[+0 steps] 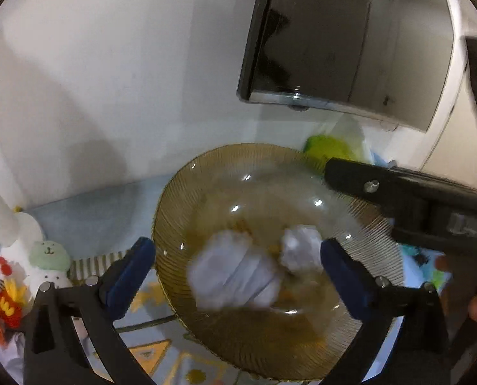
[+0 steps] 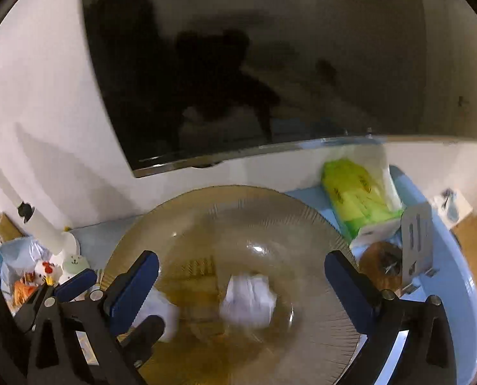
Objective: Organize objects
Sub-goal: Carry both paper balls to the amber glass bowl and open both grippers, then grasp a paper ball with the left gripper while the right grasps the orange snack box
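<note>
- Both my grippers hang over the amber glass plate (image 1: 270,337): left gripper (image 1: 238,276) and right gripper (image 2: 241,292) each have jaws spread wide, nothing between the pads.
- Two crumpled white paper balls lie in the plate: one (image 1: 235,272) at left, one (image 1: 301,247) at right.
- Plush toys (image 1: 49,256) sit far left.
- I see a dark screen (image 2: 254,64) on the far wall.

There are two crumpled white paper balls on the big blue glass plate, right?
Almost. The two crumpled white paper balls are there, but the glass plate is amber-brown, not blue. Both wrist views show it; the blue is the surface beneath.
</note>
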Motion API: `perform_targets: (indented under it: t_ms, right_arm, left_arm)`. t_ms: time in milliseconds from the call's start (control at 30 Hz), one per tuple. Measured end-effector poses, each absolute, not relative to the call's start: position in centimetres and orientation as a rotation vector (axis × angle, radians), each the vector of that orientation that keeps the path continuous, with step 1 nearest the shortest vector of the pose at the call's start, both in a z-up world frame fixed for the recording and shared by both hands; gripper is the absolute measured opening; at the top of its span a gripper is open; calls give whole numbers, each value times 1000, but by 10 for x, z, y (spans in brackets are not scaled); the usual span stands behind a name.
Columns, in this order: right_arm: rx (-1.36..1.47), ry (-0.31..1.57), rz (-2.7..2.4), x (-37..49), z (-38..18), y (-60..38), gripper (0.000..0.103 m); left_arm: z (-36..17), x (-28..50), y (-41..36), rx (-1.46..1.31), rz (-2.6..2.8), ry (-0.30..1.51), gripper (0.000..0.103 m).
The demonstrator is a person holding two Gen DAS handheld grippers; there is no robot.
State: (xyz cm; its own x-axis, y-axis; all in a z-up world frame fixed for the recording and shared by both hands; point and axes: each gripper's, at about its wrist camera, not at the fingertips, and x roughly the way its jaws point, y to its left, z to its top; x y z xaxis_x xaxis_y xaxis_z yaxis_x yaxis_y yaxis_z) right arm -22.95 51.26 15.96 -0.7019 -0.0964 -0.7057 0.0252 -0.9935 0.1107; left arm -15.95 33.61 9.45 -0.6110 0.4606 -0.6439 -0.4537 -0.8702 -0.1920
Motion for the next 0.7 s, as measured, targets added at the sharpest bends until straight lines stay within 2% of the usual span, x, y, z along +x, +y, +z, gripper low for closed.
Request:
perform_targets:
  t_ms: [133, 433, 700]
  right_arm:
    - [1207, -264, -2811, -229, 158, 520, 103]
    - [1110, -363, -2805, -190, 190, 493, 103]
    - [1014, -288, -2677, -131, 209, 403, 103]
  left_arm:
    - [108, -153, 335, -935, 2483, 40, 102]
    - [144, -143, 301, -918, 2503, 32, 102]
    - [187, -91, 186, -965, 2648, 118, 102]
